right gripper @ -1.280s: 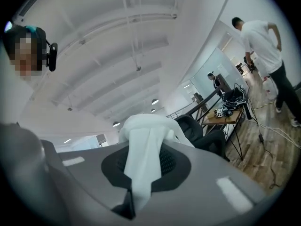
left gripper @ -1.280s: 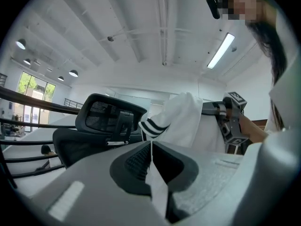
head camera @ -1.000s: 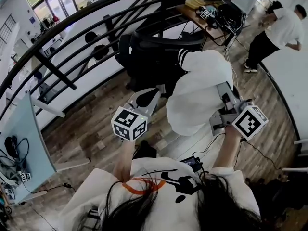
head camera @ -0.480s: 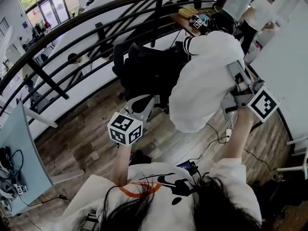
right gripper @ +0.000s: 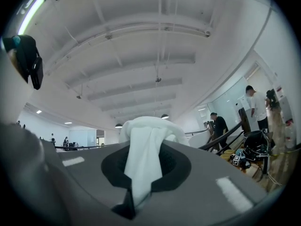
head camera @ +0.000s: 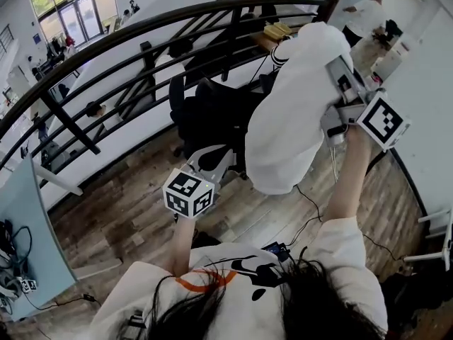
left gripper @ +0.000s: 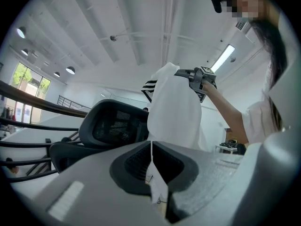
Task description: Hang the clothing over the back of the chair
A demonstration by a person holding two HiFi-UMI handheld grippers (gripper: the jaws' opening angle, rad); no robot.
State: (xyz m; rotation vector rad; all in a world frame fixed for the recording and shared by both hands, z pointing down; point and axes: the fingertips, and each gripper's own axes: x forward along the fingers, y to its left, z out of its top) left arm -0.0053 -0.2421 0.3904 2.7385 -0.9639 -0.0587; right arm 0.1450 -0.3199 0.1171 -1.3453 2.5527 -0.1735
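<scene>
A white garment (head camera: 290, 112) with black-striped cuffs hangs bunched in the air beside and partly over a black office chair (head camera: 209, 115). High at the right, my right gripper (head camera: 331, 64) is shut on the garment's top. My left gripper (head camera: 225, 153) sits lower, in front of the chair, shut on a thin edge of the white fabric. In the left gripper view a strip of the garment (left gripper: 173, 107) runs between the closed jaws of the left gripper (left gripper: 151, 149), with the chair's headrest (left gripper: 113, 126) behind. The right gripper view shows the garment (right gripper: 146, 126) pinched in the right gripper (right gripper: 140, 173).
A curved black railing (head camera: 141, 30) runs behind the chair, with a drop beyond it. A desk with items (head camera: 277, 30) and a standing person (head camera: 367, 13) are at the top right. Cables (head camera: 311, 218) lie on the wooden floor. A pale blue table (head camera: 28, 211) stands at the left.
My right gripper has lifted the garment up and away, so it now hangs higher against the chair. The left gripper has barely moved.
</scene>
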